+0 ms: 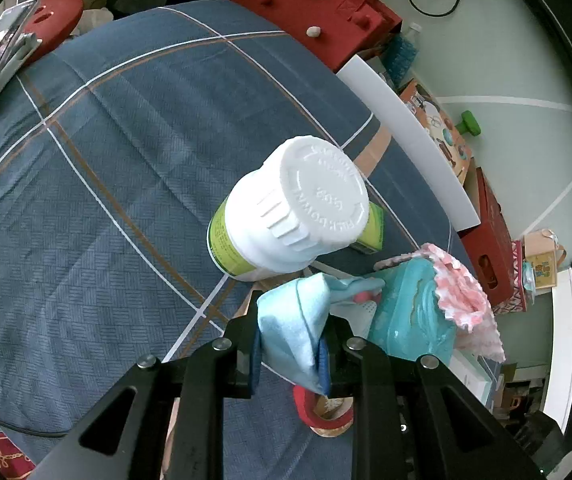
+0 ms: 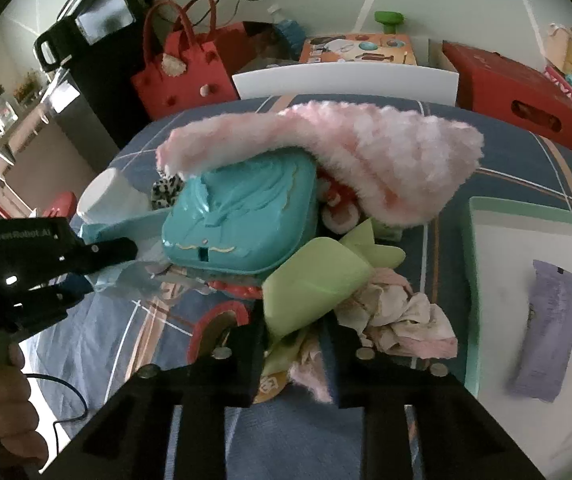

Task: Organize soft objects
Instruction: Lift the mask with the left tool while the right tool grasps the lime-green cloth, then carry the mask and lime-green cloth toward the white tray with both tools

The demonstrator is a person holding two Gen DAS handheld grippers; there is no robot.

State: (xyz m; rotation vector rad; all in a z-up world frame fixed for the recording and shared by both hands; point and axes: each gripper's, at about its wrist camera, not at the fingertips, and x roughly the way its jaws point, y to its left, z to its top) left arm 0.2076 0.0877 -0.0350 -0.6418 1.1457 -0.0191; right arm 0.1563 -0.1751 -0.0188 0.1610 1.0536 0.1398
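Your left gripper (image 1: 290,344) has its jaws closed on a light blue cloth (image 1: 292,320), pinched low between them, with the free fold standing up and forward out of the jaws. Your right gripper (image 2: 298,344) has its jaws clamped on a green cloth (image 2: 314,284); its long axis runs from the jaws up and to the right, ending in a pointed tip. Just right of that grip sits a crumpled pink-and-cream cloth (image 2: 402,316), touching the green one. Both cloths come out of the same pile on the bed (image 1: 85,184), near its far edge by the white footboard (image 2: 346,80). Next out in the pile: a teal plastic case (image 2: 241,220), hard, not soft, lying flat with its long axis left to right, directly ahead of your right jaws and just right of your left ones. A fluffy pink fabric (image 2: 366,152) drapes over the case's far side, long axis left to right, fat end to the right. A white-capped bottle (image 1: 290,208) stands just ahead of your left jaws. A roll of red tape (image 2: 221,324) lies on the bed beside your right jaws. A white tray with a green rim (image 2: 474,264) sits at the right, holding a purple packet (image 2: 546,328). Judgement: the right gripper is nearer the tray, so the green cloth probably goes there first; watch that it doesn't drag the crumpled cloth.
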